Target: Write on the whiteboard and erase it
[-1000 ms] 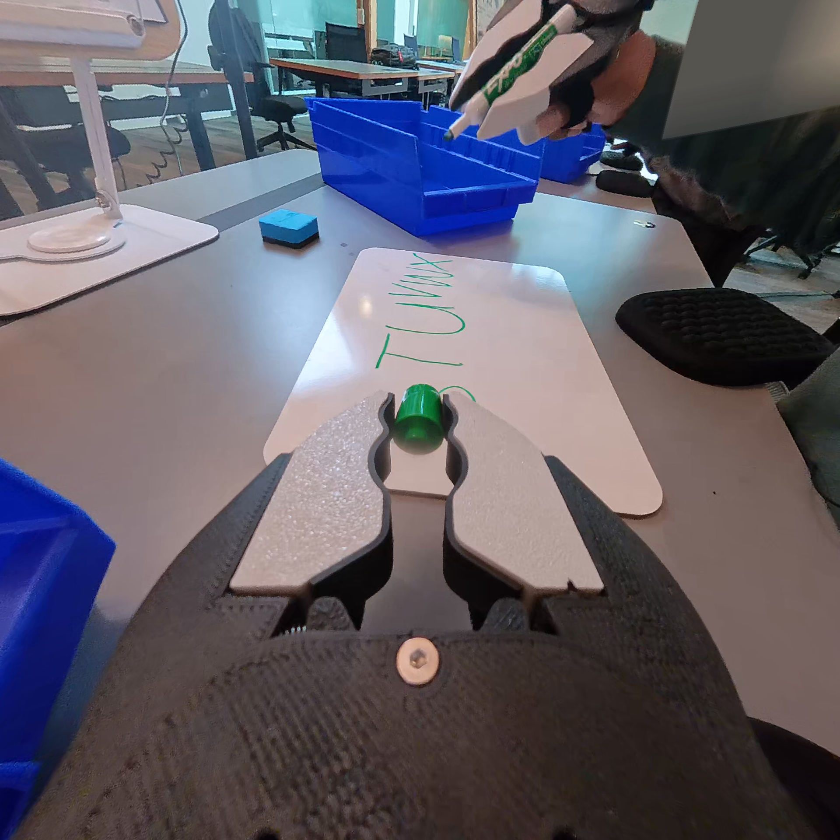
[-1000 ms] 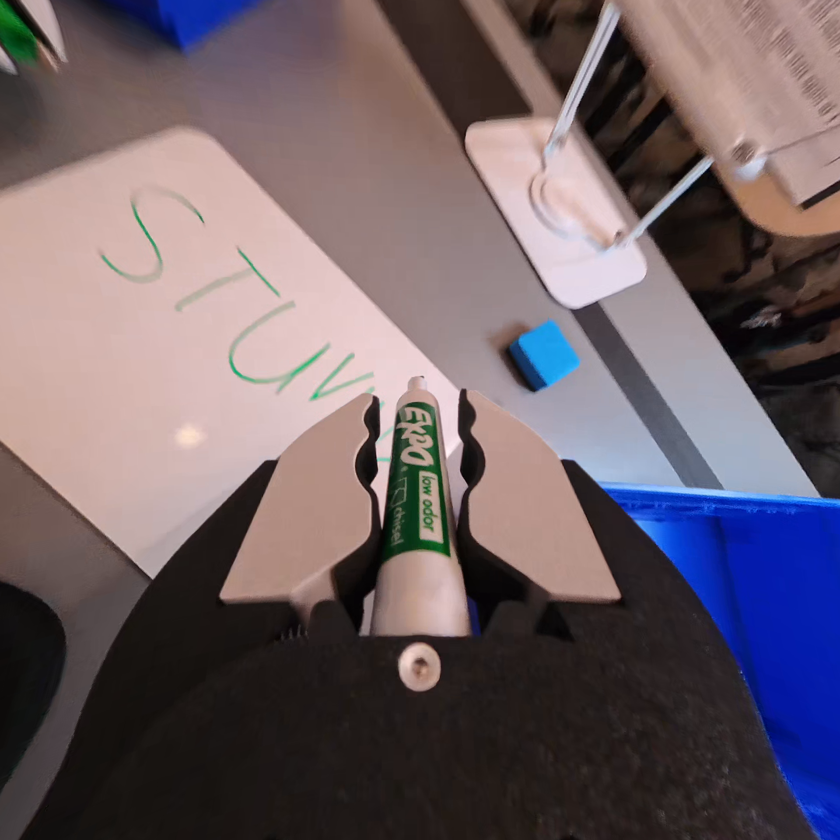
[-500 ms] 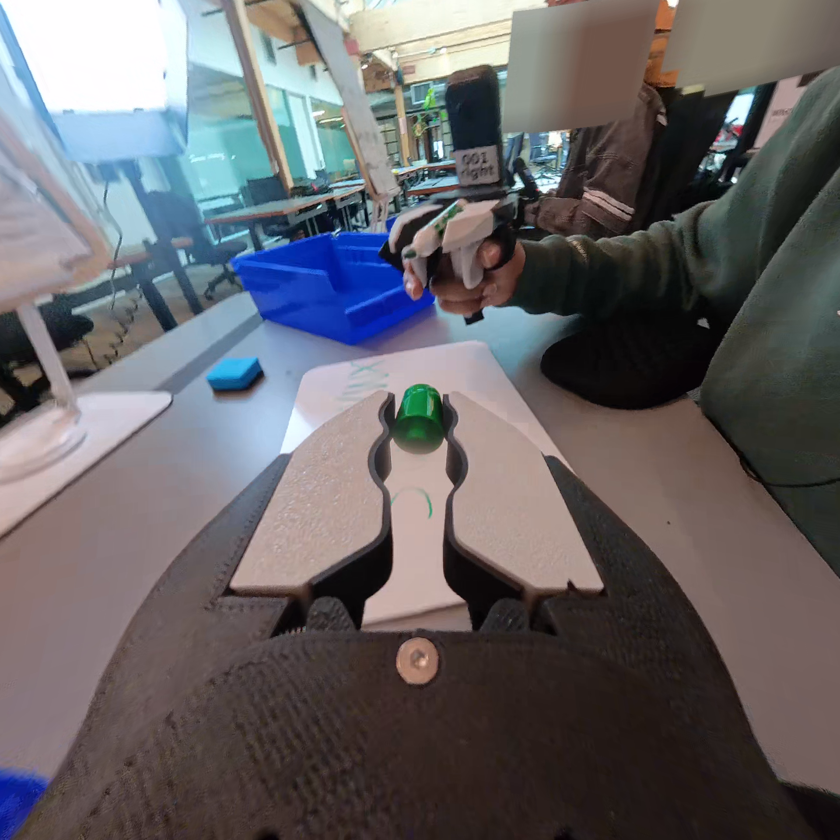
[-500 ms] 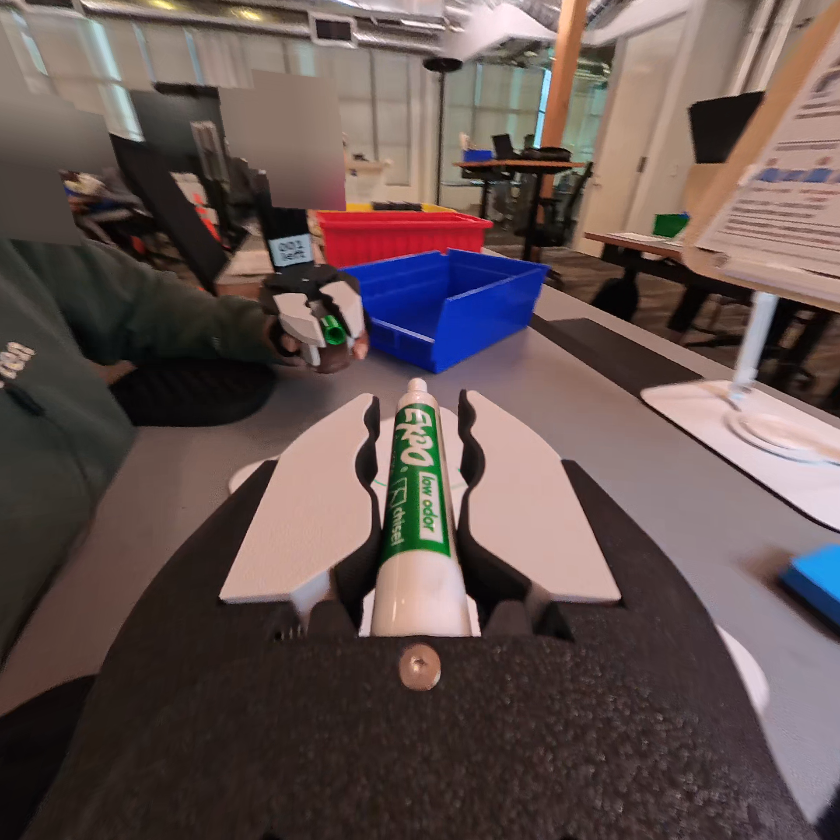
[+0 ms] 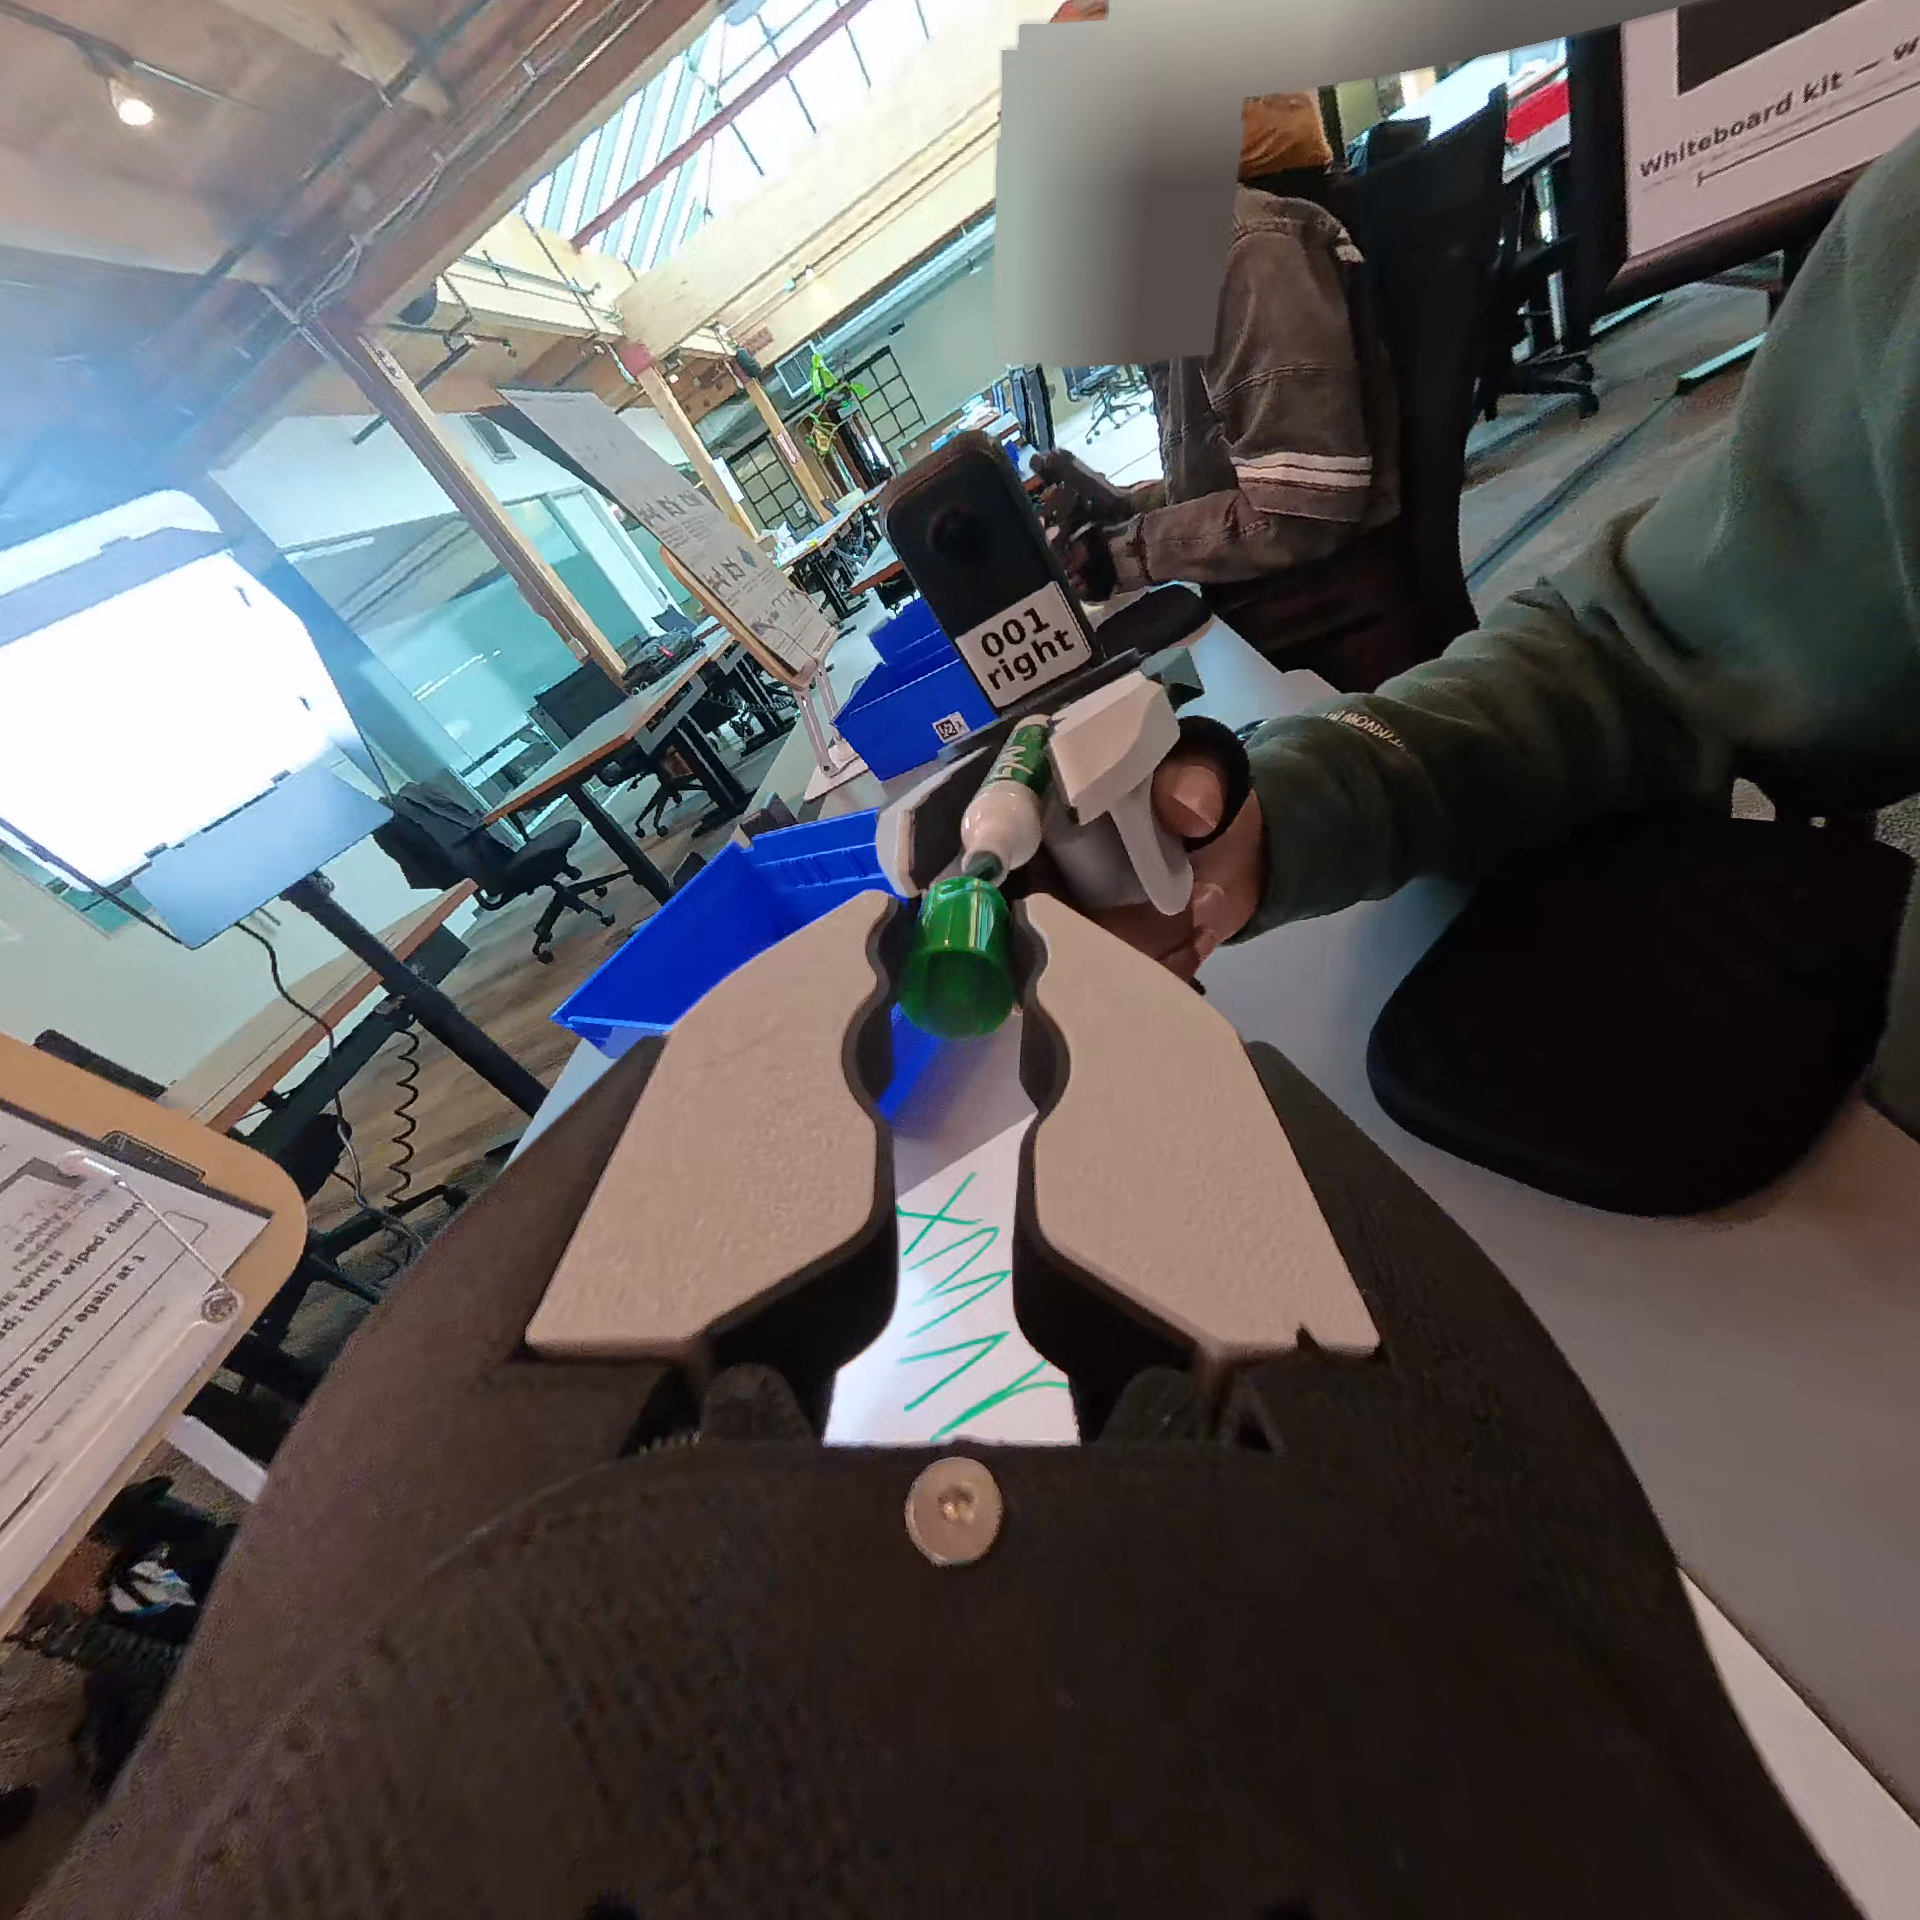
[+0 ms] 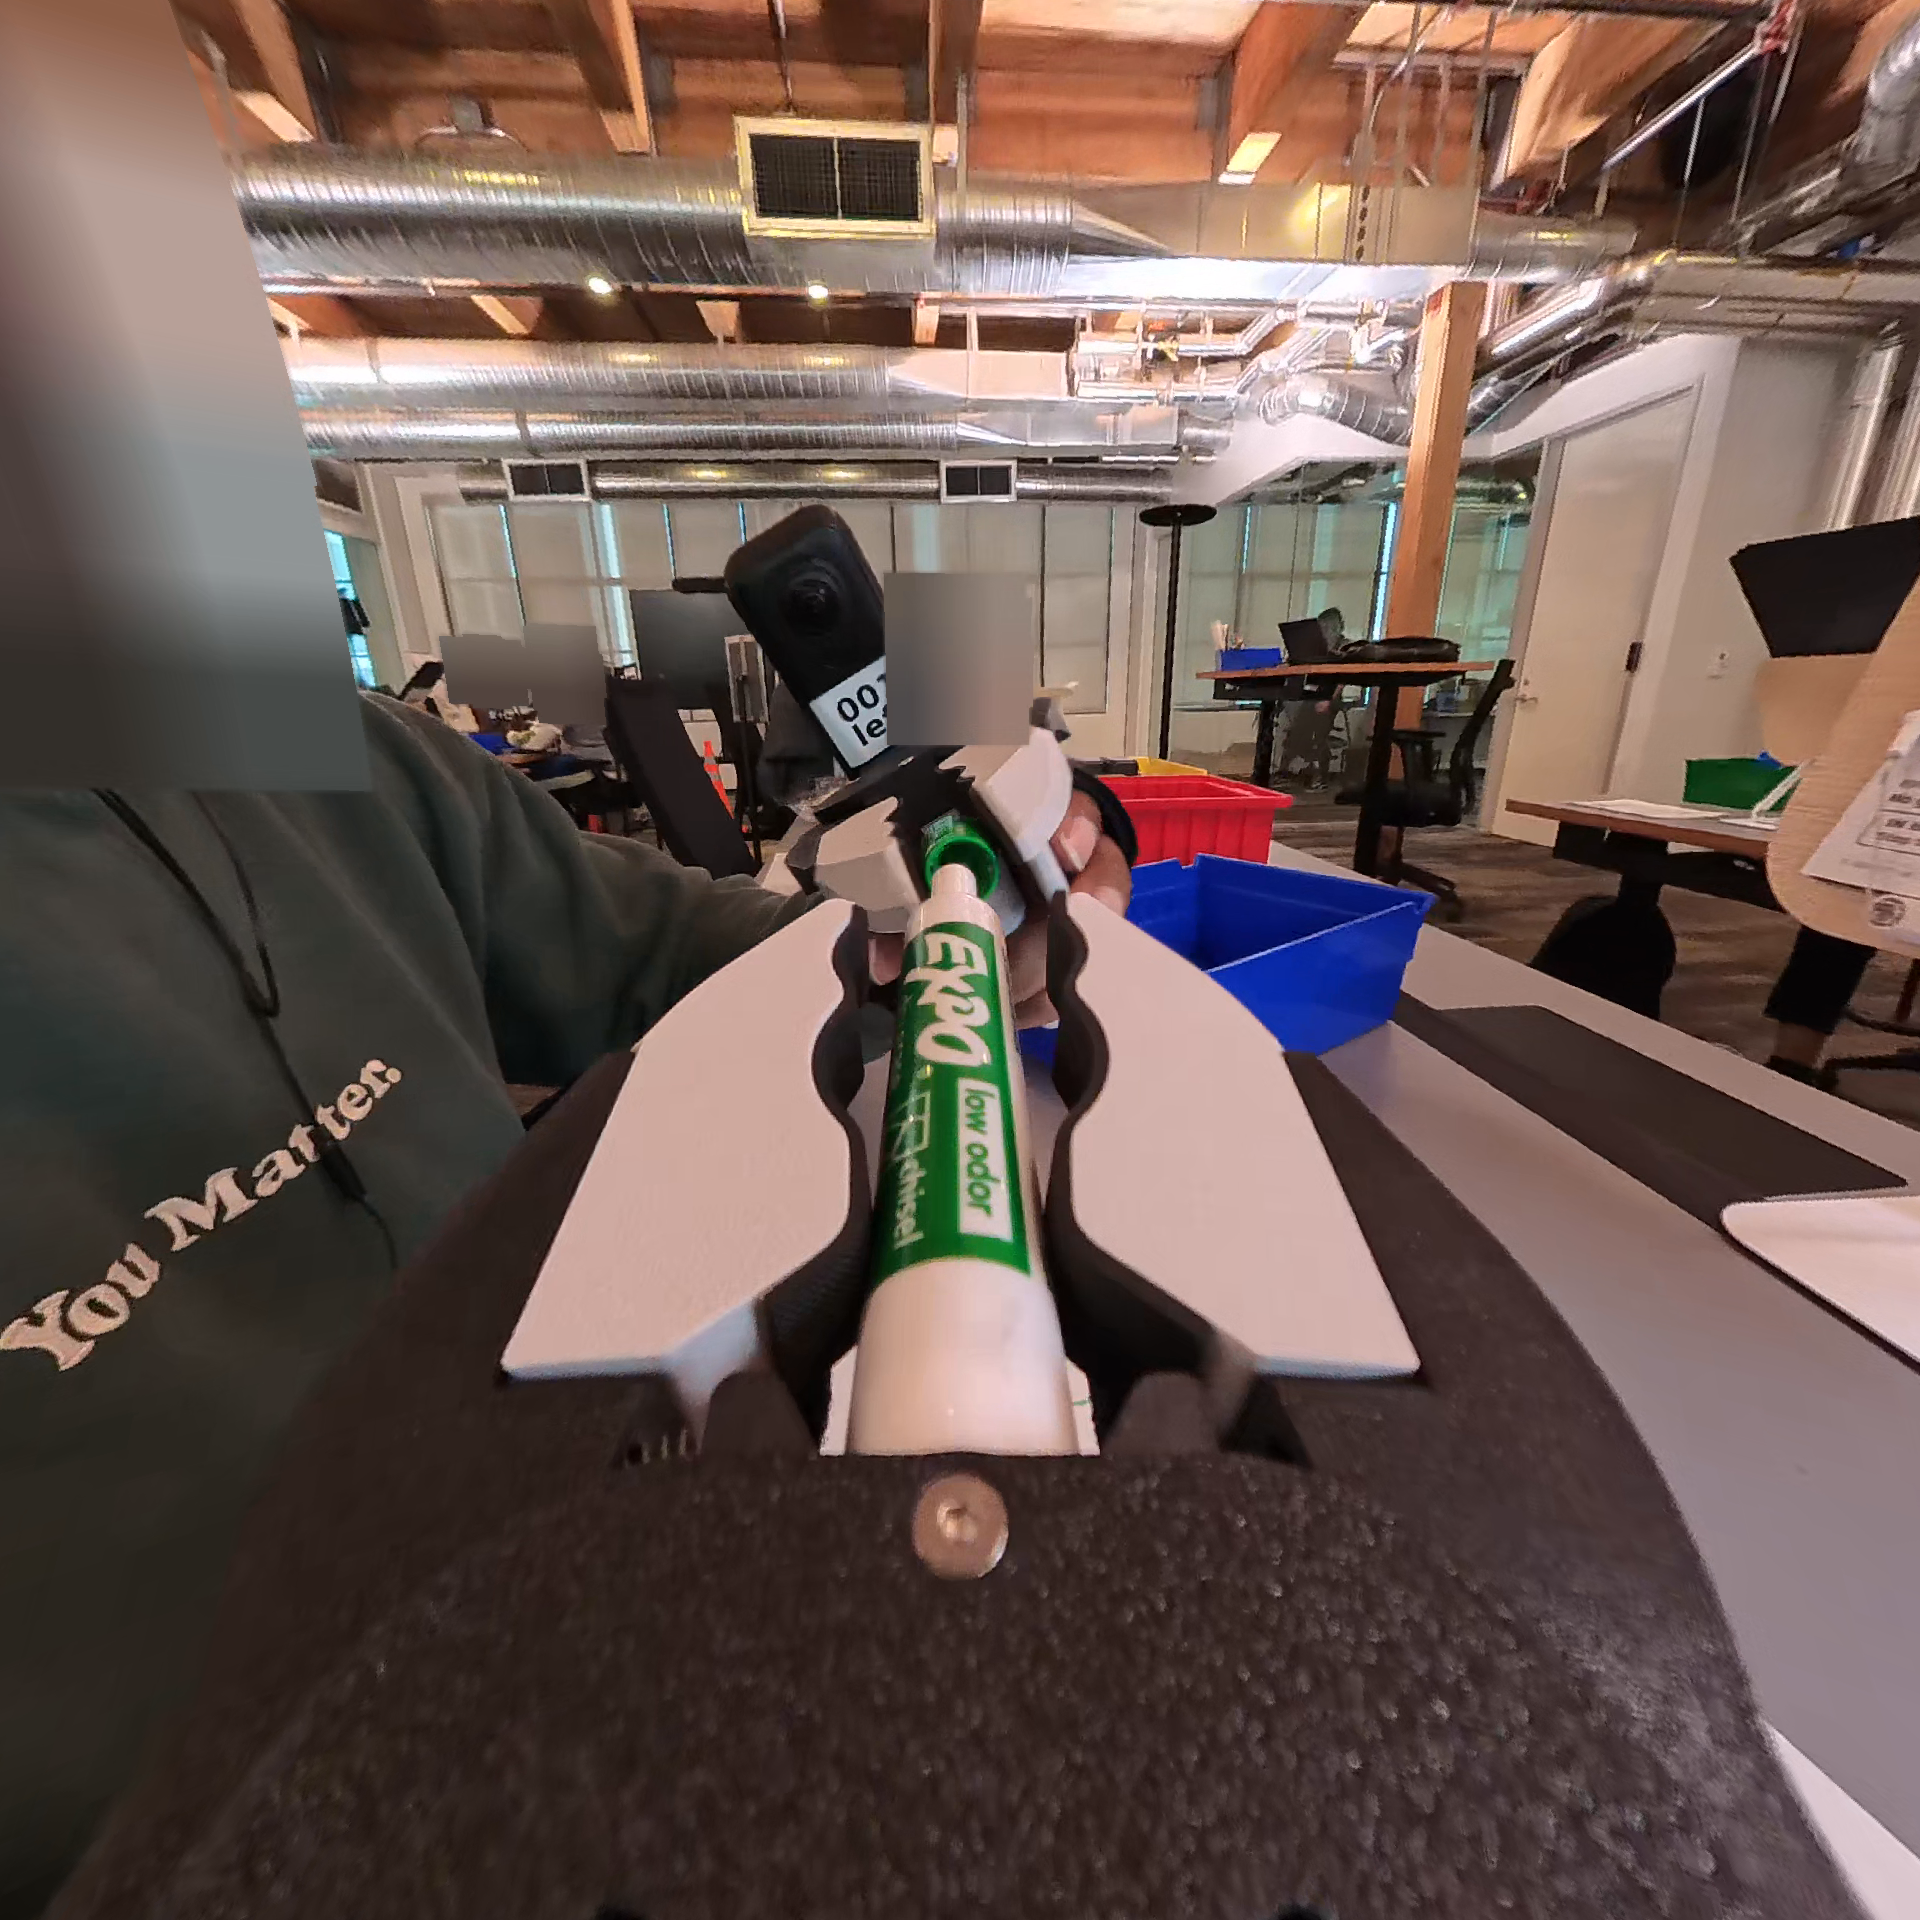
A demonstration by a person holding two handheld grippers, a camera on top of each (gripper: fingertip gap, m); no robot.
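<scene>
My left gripper (image 5: 956, 935) is shut on the green marker cap (image 5: 954, 961), held above the table. My right gripper (image 6: 956, 935) is shut on the green and white marker (image 6: 951, 1122). The two grippers face each other, and the marker's tip sits at the open mouth of the cap (image 6: 961, 854). In the left wrist view the marker (image 5: 1003, 795) and the right gripper (image 5: 1023, 821) show just beyond the cap. The whiteboard (image 5: 951, 1320) with green writing lies below, seen between my left fingers. The left gripper (image 6: 940, 826) shows farther off in the right wrist view.
A blue bin (image 5: 727, 935) stands on the grey table (image 5: 1714, 1403) beyond the whiteboard; it also shows in the right wrist view (image 6: 1278, 945). A black cushion (image 5: 1662, 1039) lies at the right. A person's green sleeve (image 5: 1558, 727) reaches in. A white stand base (image 6: 1829, 1278) sits at the right. The grippers are tip to tip, or close to it.
Both grippers have lifted off the whiteboard and turned toward each other. The marker tip has come up to the mouth of the cap.
</scene>
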